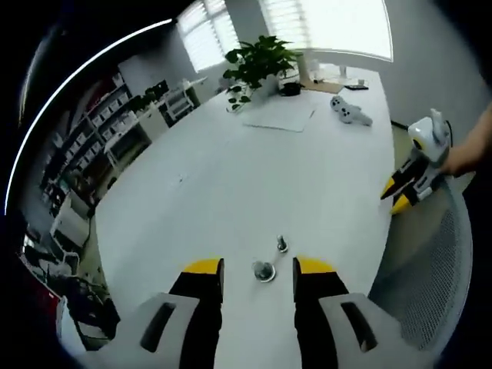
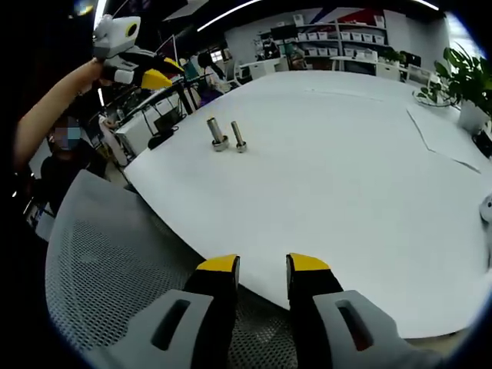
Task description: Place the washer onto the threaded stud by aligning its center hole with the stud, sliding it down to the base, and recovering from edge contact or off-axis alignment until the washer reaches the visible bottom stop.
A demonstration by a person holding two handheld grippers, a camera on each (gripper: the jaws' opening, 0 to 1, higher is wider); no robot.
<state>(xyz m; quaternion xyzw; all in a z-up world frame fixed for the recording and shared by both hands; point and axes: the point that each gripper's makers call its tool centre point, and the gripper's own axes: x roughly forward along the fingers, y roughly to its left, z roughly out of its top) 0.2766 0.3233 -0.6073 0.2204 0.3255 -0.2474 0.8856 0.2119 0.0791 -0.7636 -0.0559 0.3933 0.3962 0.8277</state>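
Washer first: look hard, because it is tiny. In the left gripper view two small metal studs stand on the white tabletop [image 1: 231, 177], just ahead of your left claw [image 1: 258, 270]. The near stud [image 1: 264, 270] sits right between the yellow tips and seems to have a ring at its foot. That ring may be the washer, but it is too small to be sure. The far stud [image 1: 282, 244] stands just beside it.

Your left claw has its jaws apart and holds nothing. Your right claw [image 2: 263, 265] is apart too, and hangs over the tabletop edge and a grey mesh chair [image 2: 100, 254], well away from both studs.

So my guess is you have not picked anything up yet. Come in slowly and find the ring before you close. Pinch it by its rim and keep it flat. Put the hole straight over the stud top. If it catches on the threads, lift a bit, level it, and try again.

Both studs are close together, so do not bump the other one. A green plant [image 1: 257, 61], a sheet of paper [image 1: 280, 117] and a small grey toy [image 1: 350, 112] sit far across the tabletop, out of your way.
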